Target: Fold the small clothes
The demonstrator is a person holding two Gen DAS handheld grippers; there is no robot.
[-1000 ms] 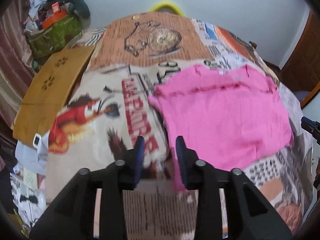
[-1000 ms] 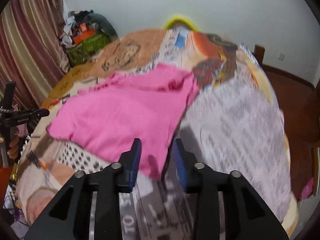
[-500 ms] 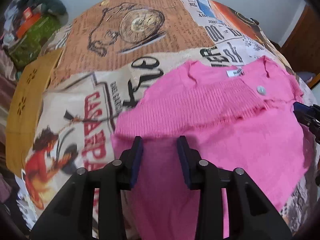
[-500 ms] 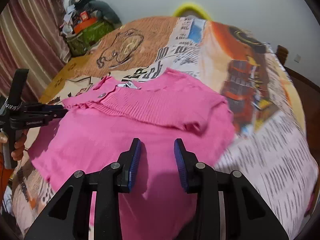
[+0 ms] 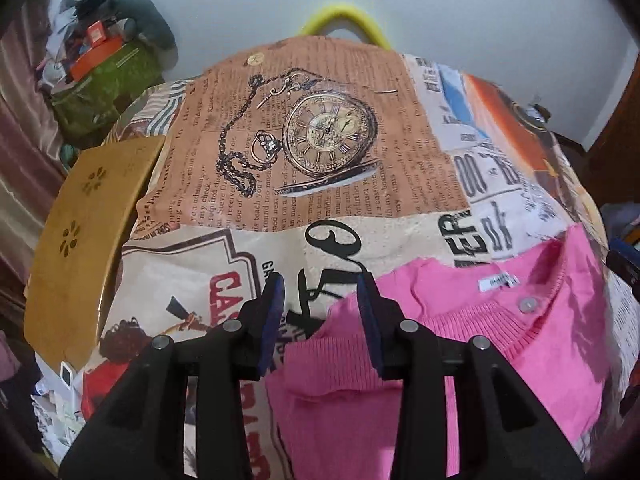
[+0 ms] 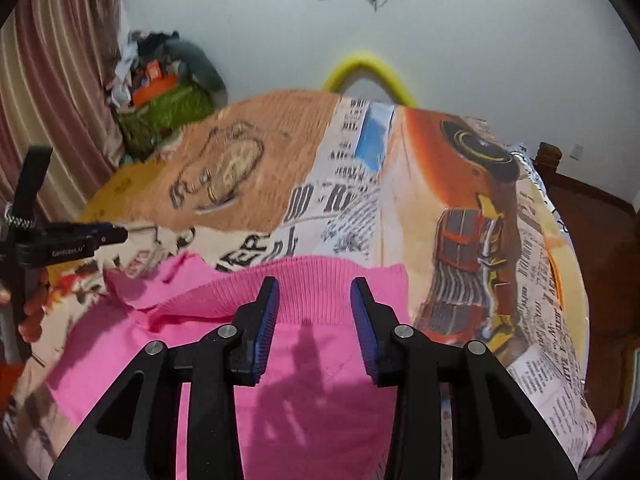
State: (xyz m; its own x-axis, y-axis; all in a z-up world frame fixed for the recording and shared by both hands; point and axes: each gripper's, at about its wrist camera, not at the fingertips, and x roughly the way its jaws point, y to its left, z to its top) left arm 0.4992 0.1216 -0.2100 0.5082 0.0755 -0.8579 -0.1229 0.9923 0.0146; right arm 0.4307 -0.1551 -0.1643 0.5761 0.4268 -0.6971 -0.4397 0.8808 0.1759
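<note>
Both grippers, left point(image 5: 320, 304) and right point(image 6: 314, 308), hover with fingers parted and empty over the pink sweater point(image 6: 304, 360), apparently partly folded on the bed point(image 5: 320, 152)

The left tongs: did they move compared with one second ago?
Yes. The left tongs went forward over the pink sweater, toward the pocket watch print; their tips are now past its collar edge.

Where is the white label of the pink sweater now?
In the left wrist view, the white label sits at the pink sweater neckline, right of centre, just above the grey button.
</note>
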